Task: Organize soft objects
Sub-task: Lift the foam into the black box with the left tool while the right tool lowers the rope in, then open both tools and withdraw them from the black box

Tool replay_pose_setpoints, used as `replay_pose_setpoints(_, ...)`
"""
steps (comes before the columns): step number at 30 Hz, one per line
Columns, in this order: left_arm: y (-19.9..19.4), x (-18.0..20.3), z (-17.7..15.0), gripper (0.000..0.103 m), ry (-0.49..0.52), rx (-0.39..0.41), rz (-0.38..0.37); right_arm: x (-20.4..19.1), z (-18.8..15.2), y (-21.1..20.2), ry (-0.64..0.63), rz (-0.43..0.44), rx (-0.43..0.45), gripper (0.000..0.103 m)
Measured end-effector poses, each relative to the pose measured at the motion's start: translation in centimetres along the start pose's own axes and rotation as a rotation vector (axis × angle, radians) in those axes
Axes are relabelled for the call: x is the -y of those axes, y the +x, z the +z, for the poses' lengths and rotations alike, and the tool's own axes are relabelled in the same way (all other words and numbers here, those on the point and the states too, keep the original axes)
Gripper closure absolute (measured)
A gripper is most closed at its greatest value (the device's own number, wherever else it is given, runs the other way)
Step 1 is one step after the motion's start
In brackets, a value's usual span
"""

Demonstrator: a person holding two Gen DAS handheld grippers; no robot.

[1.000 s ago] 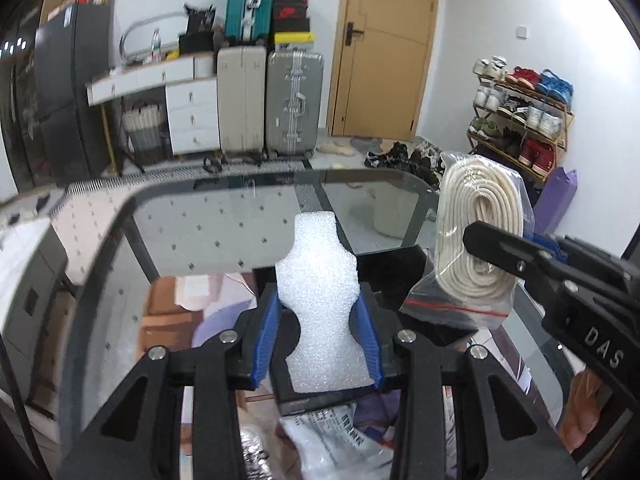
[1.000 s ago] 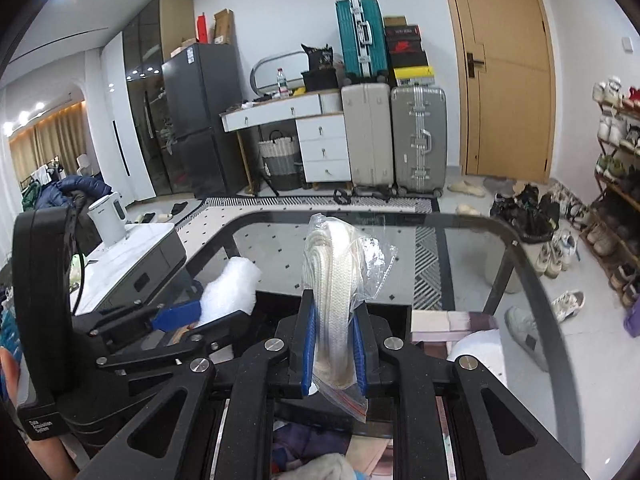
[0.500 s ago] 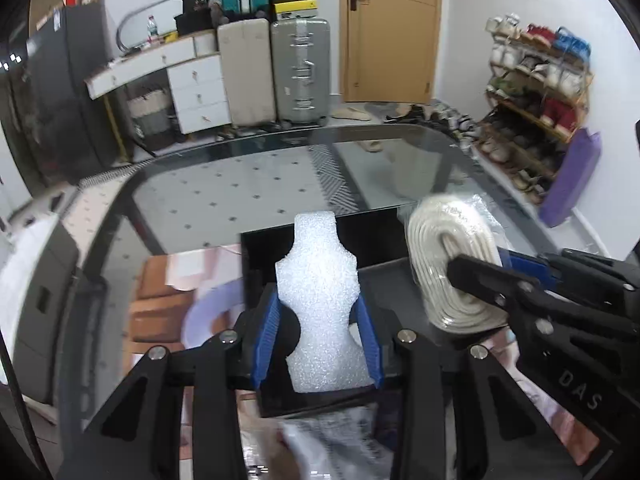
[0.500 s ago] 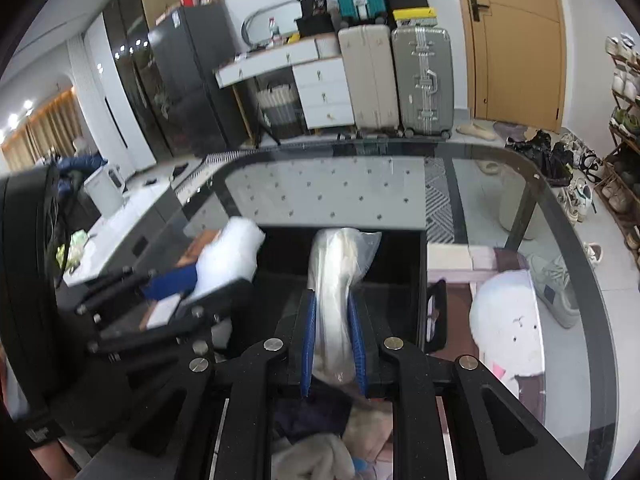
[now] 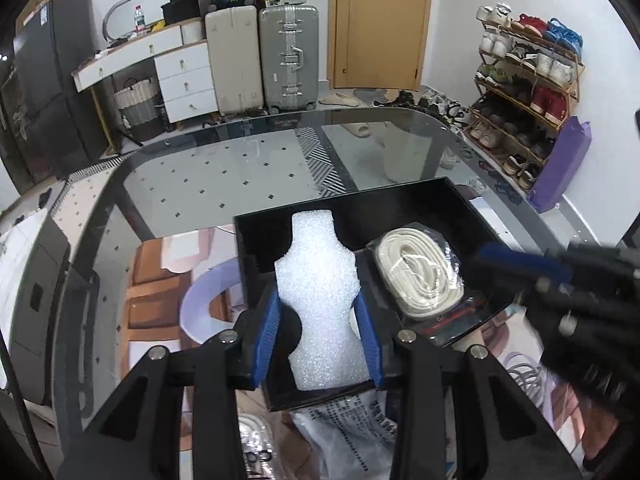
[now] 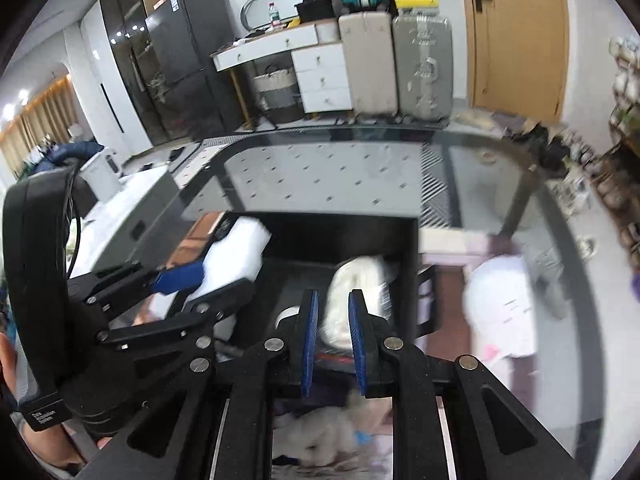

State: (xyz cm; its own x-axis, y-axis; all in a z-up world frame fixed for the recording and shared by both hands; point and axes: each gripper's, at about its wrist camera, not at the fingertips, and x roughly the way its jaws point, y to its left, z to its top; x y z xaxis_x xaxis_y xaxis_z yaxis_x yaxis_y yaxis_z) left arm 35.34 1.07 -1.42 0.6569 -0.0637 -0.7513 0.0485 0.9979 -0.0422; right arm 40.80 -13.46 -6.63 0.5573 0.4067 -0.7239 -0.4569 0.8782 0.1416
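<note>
Over the black tray (image 5: 360, 210) on the glass table (image 5: 192, 176): left hand-held gripper (image 5: 320, 336), tilted down, clamps white foam (image 5: 320, 296); right hand-held gripper (image 6: 333, 336), likewise tilted, clamps bagged rope (image 5: 420, 276) lying in tray beside foam.

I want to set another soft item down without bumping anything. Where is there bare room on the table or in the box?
Free: the glass table beyond the black box, out to its far rim. Crowded: the box floor, where the foam piece in the left gripper sits beside the bagged rope coil in the right gripper.
</note>
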Motion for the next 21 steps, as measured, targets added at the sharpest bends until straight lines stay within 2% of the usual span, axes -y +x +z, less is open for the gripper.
replay_pose_setpoints(2, 0.1, 0.2, 0.1, 0.066, -0.005, -0.005, -0.002, 0.5, 0.0, -0.2, 0.006, 0.000, -0.005, 0.087)
replay_pose_setpoints(3, 0.2, 0.2, 0.1, 0.060, -0.018, -0.012, -0.018, 0.7, 0.0, -0.2, 0.007, -0.009, -0.007, 0.087)
replay_pose_setpoints(4, 0.4, 0.1, 0.1, 0.047, -0.033, -0.025, -0.056, 0.9, 0.0, -0.2, 0.006, -0.026, -0.009, 0.087)
replay_pose_setpoints(6, 0.4, 0.5, 0.1, 0.036, -0.037, -0.039, -0.112, 1.2, -0.1, 0.2, 0.008, -0.035, -0.027, 0.087)
replay_pose_setpoints(9, 0.3, 1.0, -0.1, 0.036, -0.010, -0.038, -0.081, 1.2, -0.6, 0.9, -0.008, -0.028, -0.068, 0.087)
replay_pose_setpoints(15, 0.1, 0.3, -0.4, 0.036, 0.006, -0.042, -0.042, -0.1, -1.6, 0.9, -0.029, 0.029, -0.088, 0.087)
replay_pose_setpoints(18, 0.0, 0.2, -0.4, 0.036, 0.007, -0.044, -0.014, -0.5, -1.7, 0.2, -0.029, 0.024, -0.057, 0.087)
replay_pose_setpoints(21, -0.9, -0.1, -0.6, 0.031, 0.004, -0.034, -0.045, -0.7, -1.5, -1.3, -0.023, 0.038, -0.019, 0.086)
